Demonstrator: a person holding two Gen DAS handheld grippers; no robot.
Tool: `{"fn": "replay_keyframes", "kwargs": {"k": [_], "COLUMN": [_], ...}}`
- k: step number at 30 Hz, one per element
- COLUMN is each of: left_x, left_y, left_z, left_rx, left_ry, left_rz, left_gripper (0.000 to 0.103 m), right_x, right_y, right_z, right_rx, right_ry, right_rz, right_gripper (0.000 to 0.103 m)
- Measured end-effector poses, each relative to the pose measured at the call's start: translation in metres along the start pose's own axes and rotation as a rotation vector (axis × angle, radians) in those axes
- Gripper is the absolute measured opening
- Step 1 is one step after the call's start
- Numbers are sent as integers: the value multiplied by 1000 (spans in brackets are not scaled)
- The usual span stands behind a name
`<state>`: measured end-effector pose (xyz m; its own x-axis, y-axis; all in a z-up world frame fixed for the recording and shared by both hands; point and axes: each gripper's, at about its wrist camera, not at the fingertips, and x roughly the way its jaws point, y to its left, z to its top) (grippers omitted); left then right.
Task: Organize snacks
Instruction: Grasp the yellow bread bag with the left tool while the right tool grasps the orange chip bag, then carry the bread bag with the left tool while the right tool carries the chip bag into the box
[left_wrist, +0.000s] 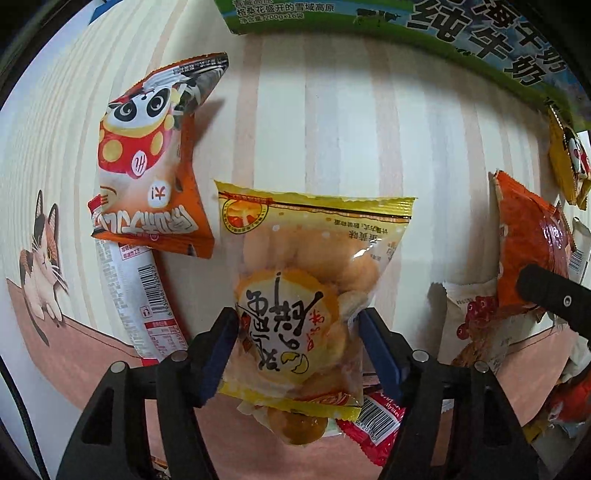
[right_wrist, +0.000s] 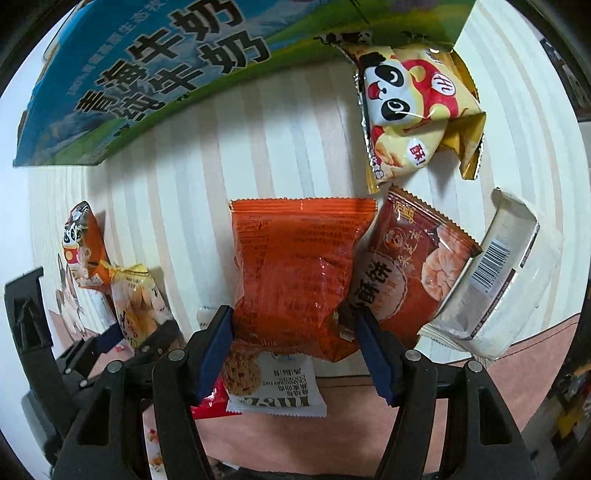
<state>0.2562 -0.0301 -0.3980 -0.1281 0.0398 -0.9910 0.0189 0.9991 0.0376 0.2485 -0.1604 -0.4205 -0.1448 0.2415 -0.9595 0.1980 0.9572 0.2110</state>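
My left gripper (left_wrist: 295, 347) pinches a yellow egg-yolk pastry bag (left_wrist: 314, 280) low on the striped desk (left_wrist: 332, 129), beside an orange panda snack pouch (left_wrist: 147, 158). My right gripper (right_wrist: 293, 343) squeezes an orange-red snack packet (right_wrist: 295, 266) lying over a white "Crunchy Oat Cookies" packet (right_wrist: 280, 387). Behind stands a milk carton (right_wrist: 147, 74) printed 青海牛奶 and 200g×16.

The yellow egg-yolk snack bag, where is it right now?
In the left wrist view, the yellow snack bag sits center frame between the left tool's blue pads, with the orange panda bag to its upper left.
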Motion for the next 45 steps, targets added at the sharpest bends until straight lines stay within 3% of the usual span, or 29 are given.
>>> {"fn": "replay_keyframes", "kwargs": {"k": [7,11,13,30,38,45], "left_x": [6,-6,-11,-76,-136,-213], "left_y": [3,10,12,46,56,35], "left_z": [2,-4,-7,-46,-57,-27], "left_rx": [-31,-51,-55,-82,-58,-5], "left_ry": [-4,-21,-29,-126,-215,-308], "left_rz": [-13,-16,-23,-88,-156,-219], "left_gripper": [64,47,43,36,36,36], "right_x": [4,4,1,-49,-100,-183], "right_y": [-5,6,9,-7,-5,9], "right_z": [8,6,2,-36,-52,-42], "right_rx": [18,0,-15,-56,-83,-112], "right_ry": [16,-18,-42,-100,-157,-283], "right_rz": [-9,-30,-27,87,189,283], "right_gripper": [70,67,58,52,52,52]}}
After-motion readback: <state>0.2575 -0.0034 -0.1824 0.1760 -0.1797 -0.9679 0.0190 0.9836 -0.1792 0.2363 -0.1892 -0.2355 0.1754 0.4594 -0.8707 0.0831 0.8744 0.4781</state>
